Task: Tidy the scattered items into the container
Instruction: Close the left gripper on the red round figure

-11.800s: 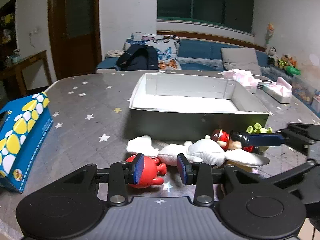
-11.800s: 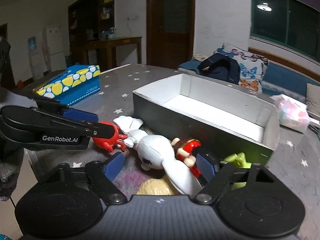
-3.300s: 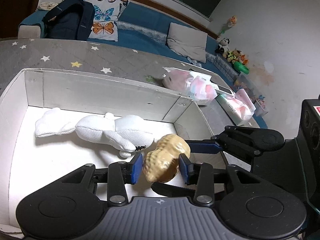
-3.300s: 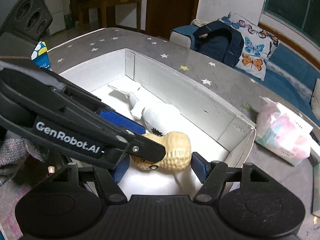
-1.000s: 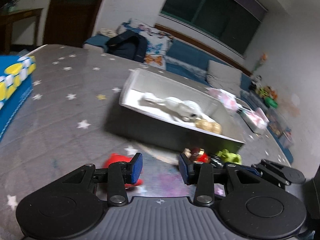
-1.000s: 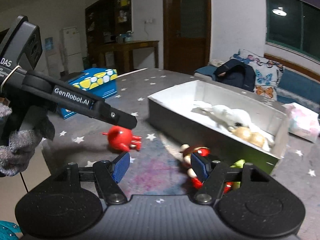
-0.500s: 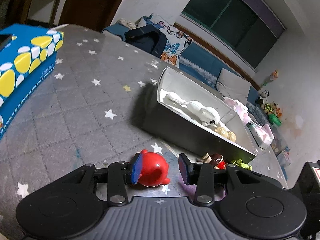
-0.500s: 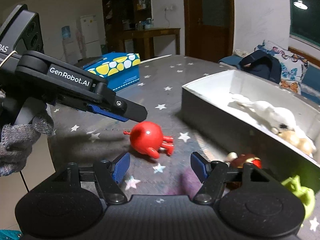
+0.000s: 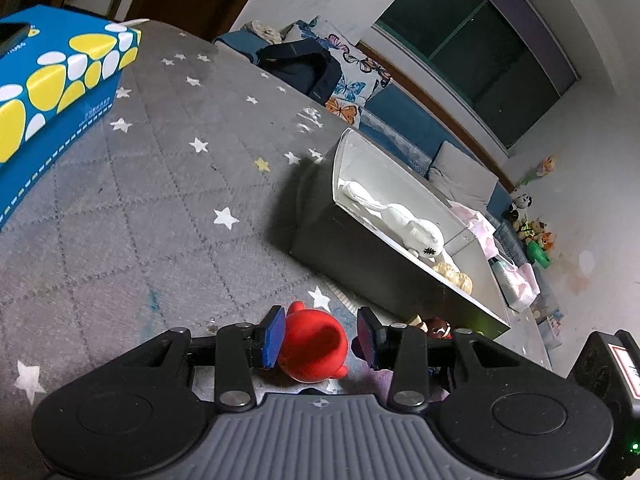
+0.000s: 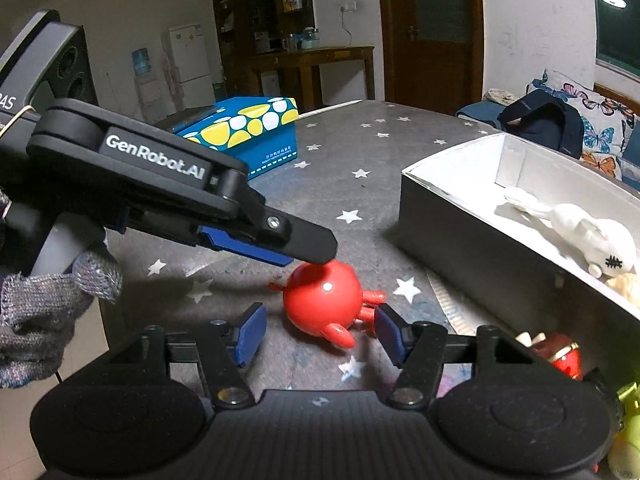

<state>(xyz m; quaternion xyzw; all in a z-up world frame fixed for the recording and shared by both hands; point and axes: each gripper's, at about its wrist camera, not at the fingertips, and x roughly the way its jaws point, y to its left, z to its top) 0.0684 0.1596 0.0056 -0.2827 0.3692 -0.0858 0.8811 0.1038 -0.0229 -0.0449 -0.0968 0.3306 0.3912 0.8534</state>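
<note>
A round red toy point(image 9: 314, 346) point(image 10: 324, 300) lies on the grey star cloth in front of the grey box point(image 9: 384, 268) point(image 10: 460, 236). My left gripper point(image 9: 320, 338) is open with its blue pads on either side of the red toy. In the right wrist view the left gripper's fingers point(image 10: 304, 240) hang just over the toy. My right gripper point(image 10: 318, 334) is open and empty, just short of the same toy. The box holds a white plush point(image 9: 408, 228) point(image 10: 588, 232) and a tan peanut toy point(image 9: 452, 274).
A blue and yellow tissue box point(image 9: 52, 84) point(image 10: 244, 128) lies at the table's left. A small red and brown figure point(image 9: 436, 326) point(image 10: 560, 356) and a green toy point(image 10: 628, 420) lie by the box's front wall. Pink packets point(image 9: 516, 280) lie beyond the box.
Both grippers have moved closer to the red toy. The left gripper's pads now sit around it. The peanut toy, held earlier, lies in the box.
</note>
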